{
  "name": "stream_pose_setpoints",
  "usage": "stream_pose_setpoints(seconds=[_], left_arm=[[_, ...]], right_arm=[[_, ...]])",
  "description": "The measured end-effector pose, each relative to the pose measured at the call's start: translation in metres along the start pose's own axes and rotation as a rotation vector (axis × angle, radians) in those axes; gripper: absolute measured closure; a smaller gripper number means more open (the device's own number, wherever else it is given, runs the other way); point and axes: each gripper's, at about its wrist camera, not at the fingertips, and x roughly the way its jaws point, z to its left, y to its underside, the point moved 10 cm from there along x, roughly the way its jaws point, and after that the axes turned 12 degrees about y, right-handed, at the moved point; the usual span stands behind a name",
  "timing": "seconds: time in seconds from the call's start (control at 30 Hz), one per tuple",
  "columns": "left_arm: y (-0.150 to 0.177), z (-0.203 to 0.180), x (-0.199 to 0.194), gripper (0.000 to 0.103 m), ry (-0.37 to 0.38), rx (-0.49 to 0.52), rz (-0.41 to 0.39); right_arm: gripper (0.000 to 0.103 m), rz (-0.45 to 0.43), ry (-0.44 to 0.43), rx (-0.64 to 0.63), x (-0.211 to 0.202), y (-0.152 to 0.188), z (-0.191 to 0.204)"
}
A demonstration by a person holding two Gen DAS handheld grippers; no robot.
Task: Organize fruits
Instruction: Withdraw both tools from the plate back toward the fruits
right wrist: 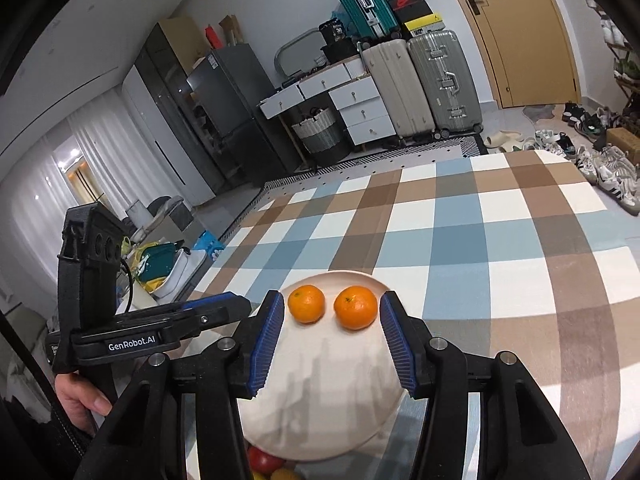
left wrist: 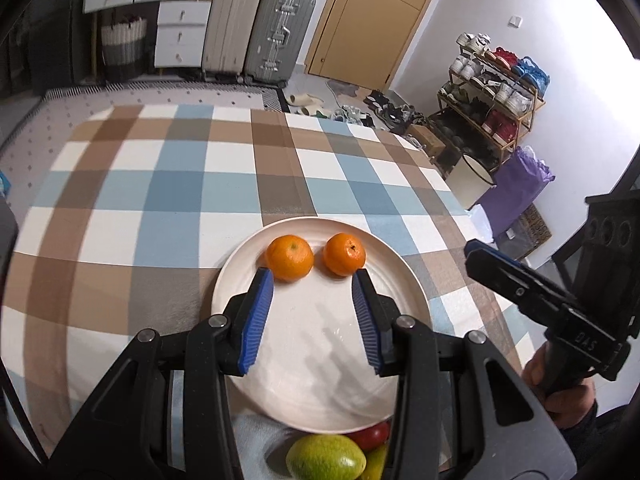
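Note:
Two oranges sit side by side at the far part of a pale plate on the checked tablecloth: the left orange and the right orange. My left gripper is open above the plate, fingertips just short of the oranges, holding nothing. In the right wrist view the same oranges lie on the plate, and my right gripper is open with the oranges between its fingertips. A green fruit and a red fruit lie near the plate's front edge.
The right gripper shows at the right of the left wrist view; the left gripper shows at the left of the right wrist view. The checked tablecloth stretches beyond the plate. Suitcases, drawers and a shoe rack stand behind.

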Motion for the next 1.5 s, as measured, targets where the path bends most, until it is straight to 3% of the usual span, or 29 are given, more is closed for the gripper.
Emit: stream_pose_setpoints(seconds=[0.1, 0.17, 0.47, 0.7, 0.83, 1.1, 1.5], left_arm=[[0.006, -0.008, -0.014, 0.063, -0.017, 0.025, -0.014], [0.009, -0.012, -0.021, 0.053, -0.027, 0.032, -0.022], [0.025, -0.026, -0.061, 0.023, -0.098, 0.069, -0.082], [0.042, -0.037, -0.087, 0.016, -0.154, 0.093, -0.110], [0.056, -0.039, -0.103, 0.001, -0.180, 0.091, -0.138], [0.081, -0.039, -0.124, 0.001, -0.201, 0.078, -0.161], [0.117, -0.023, -0.110, 0.001, -0.182, 0.024, -0.078]], right_arm=[[0.049, -0.027, 0.003, -0.019, -0.013, 0.001, 0.007], [0.039, -0.047, 0.003, -0.028, -0.025, 0.004, 0.012], [0.025, -0.113, -0.001, -0.055, -0.063, 0.016, 0.029], [0.015, -0.153, 0.012, -0.059, -0.089, 0.030, 0.036], [0.011, -0.168, 0.025, -0.063, -0.104, 0.042, 0.039], [0.006, -0.174, 0.050, -0.075, -0.124, 0.066, 0.042], [0.006, -0.132, 0.048, -0.080, -0.124, 0.097, 0.051]])
